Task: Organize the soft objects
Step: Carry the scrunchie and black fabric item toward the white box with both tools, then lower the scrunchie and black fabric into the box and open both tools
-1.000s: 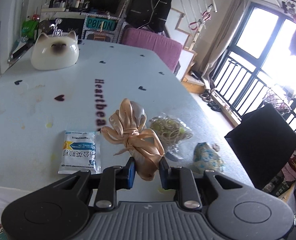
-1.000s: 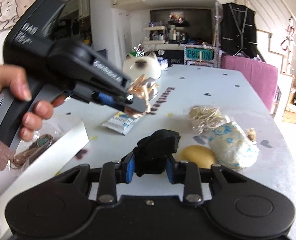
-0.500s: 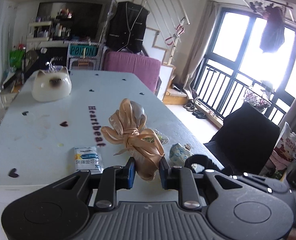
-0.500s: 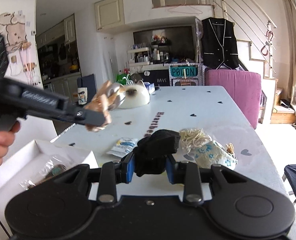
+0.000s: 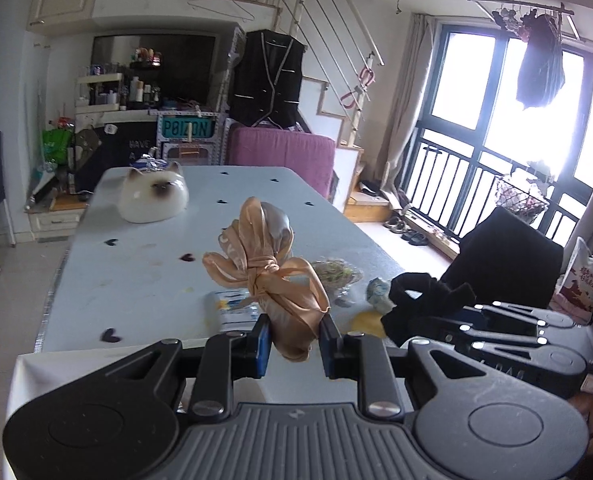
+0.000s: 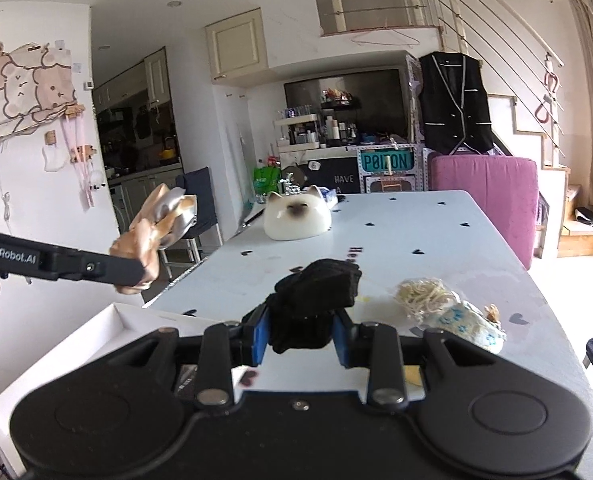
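- Above the near edge of the pale blue table w/ small dark hearts point(image 5: 144, 280), the left gripper point(image 5: 292, 344) is clamped on a peach satin hair scrunchie w/ a knotted bow point(image 5: 268, 272); its lower end is pinched between the blue pads point(image 5: 262, 344), the rest stands up above the fingertips, clear of the table.
- In the right wrist view the same scrunchie point(image 6: 156, 236) sticks up from the tip of the left gripper point(image 6: 136, 270), far left, off the table's side & above a white open box point(image 6: 108, 328).
- Centre: right gripper point(image 6: 300, 334) is closed tight on a crumpled black fabric piece point(image 6: 316, 300); the cloth bulges up & fwd past the pads, held in the air just over the box's edge.
- On the table, right of the black fabric: a clear bag of pale rubber bands point(image 6: 420, 294), touching a white cloth pouch w/ blue flower print point(image 6: 468, 322); a yellow rounded item point(image 6: 412, 374) sits near, mostly hidden by the gripper.
- Further back, a white ceramic cat-face dish point(image 6: 298, 220) rests on the table; a small white-&-blue sachet point(image 5: 232, 308) lies behind the scrunchie in the left wrist view.
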Motion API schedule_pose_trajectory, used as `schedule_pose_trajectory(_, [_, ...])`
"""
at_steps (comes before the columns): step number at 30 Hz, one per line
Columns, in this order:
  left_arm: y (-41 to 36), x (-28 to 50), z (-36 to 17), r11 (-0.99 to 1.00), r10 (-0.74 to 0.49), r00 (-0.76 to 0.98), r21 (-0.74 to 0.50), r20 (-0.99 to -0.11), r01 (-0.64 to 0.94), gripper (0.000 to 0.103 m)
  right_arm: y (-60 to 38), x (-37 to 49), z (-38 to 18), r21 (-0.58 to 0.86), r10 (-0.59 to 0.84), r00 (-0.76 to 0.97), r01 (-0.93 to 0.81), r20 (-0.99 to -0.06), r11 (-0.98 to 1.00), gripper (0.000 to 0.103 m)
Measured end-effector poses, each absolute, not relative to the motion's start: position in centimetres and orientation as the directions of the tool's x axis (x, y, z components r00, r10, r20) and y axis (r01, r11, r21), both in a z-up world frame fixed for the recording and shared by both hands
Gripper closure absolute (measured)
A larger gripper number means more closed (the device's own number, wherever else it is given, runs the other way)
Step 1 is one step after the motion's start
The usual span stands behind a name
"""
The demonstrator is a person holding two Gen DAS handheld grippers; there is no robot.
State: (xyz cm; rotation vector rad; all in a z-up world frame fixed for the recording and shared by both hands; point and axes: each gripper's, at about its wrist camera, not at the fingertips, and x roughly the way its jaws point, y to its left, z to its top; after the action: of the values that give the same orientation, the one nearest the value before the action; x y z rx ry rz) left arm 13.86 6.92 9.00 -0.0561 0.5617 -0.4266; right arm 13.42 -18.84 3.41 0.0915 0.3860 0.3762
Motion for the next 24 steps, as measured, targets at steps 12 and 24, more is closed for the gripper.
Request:
schedule_pose_trajectory(12, [13.5, 11.5, 7.8, 0.957, -0.275, 0.784, -0.082, -0.556, 0.277, 0.077, -13.5, 13.4, 3.6, 0.204, 0.492, 0.794, -0.447, -0.358, 0.871, 0.069])
schedule_pose_trajectory(24, [18.8, 13.7, 1.1, 0.975, -0.132, 0.713, 0.039, -0.688, 0.218, 0.077, -6.1, 15.7, 2.3, 0.221, 0.586, 0.660, -0.555, -0.469, 0.802, 0.069])
